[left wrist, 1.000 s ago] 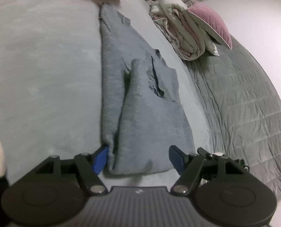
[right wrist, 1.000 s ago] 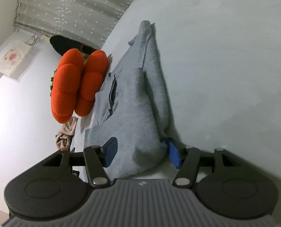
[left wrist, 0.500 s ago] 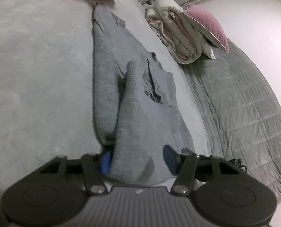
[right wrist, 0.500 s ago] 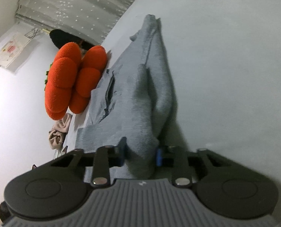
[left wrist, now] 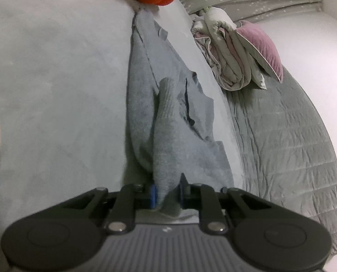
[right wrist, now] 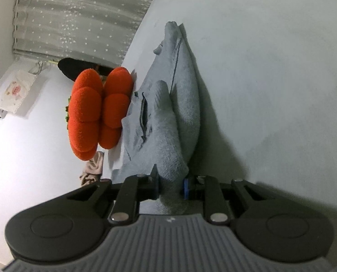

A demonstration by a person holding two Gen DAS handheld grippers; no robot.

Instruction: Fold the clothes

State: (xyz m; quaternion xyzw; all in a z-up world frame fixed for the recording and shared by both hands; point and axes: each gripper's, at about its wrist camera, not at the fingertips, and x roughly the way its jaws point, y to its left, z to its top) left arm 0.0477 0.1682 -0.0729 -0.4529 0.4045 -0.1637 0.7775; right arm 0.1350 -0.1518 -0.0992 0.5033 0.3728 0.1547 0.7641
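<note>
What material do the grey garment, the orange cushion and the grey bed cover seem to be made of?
Grey garment: looks like soft knit, matte, with fine ribs on the folded sleeve; probably wool or a blend. Orange cushion: plush, with a fuzzy pile on rounded lobes; likely synthetic. Grey bed cover: quilted fabric with stitched squares and a faint sheen; the fibre is unclear.

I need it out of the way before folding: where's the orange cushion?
In the right wrist view the orange cushion sits left of centre, touching the grey sweater's far edge, below the curtain.
</note>
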